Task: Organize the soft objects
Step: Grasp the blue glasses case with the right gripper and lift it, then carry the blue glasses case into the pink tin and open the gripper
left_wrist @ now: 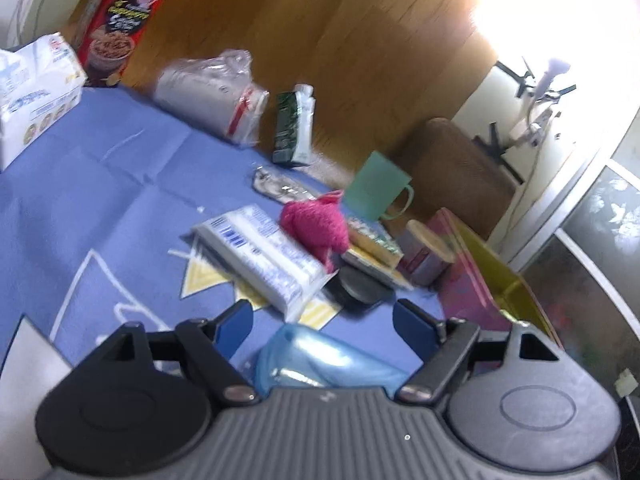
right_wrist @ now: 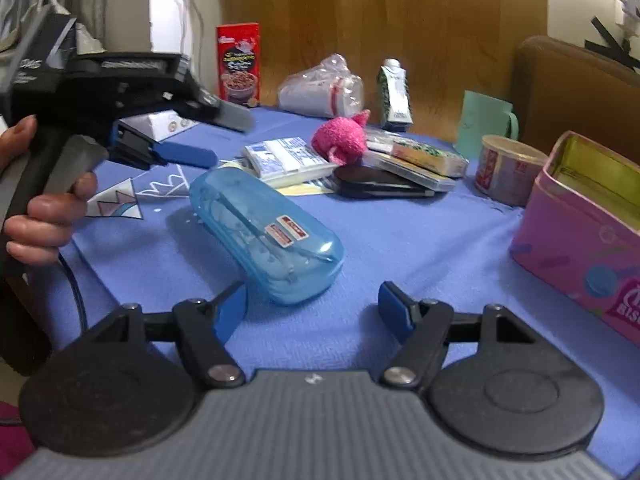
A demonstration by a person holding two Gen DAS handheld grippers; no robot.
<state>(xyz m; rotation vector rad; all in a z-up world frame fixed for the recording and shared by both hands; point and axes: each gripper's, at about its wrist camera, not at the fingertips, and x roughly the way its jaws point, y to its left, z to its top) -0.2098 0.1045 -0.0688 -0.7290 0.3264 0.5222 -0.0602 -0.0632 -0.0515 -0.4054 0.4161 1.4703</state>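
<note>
A pink fuzzy soft toy (left_wrist: 314, 226) lies on a pile of flat packs in the middle of the blue cloth; it also shows in the right wrist view (right_wrist: 340, 140). A white tissue pack (left_wrist: 260, 258) lies beside it, and shows in the right wrist view (right_wrist: 286, 156). My left gripper (left_wrist: 326, 320) is open and empty above a blue plastic case (left_wrist: 320, 360). The right wrist view shows this gripper (right_wrist: 204, 136) from the side, held by a hand. My right gripper (right_wrist: 316, 304) is open and empty just behind the blue case (right_wrist: 268, 232).
A pink tin with an open top (right_wrist: 580, 220) stands at the right. A round tub (right_wrist: 506, 170), a green mug (left_wrist: 380, 192), a carton (left_wrist: 294, 128), a bagged grey bundle (left_wrist: 212, 96), a red cereal box (left_wrist: 120, 20) and a white box (left_wrist: 32, 92) ring the table.
</note>
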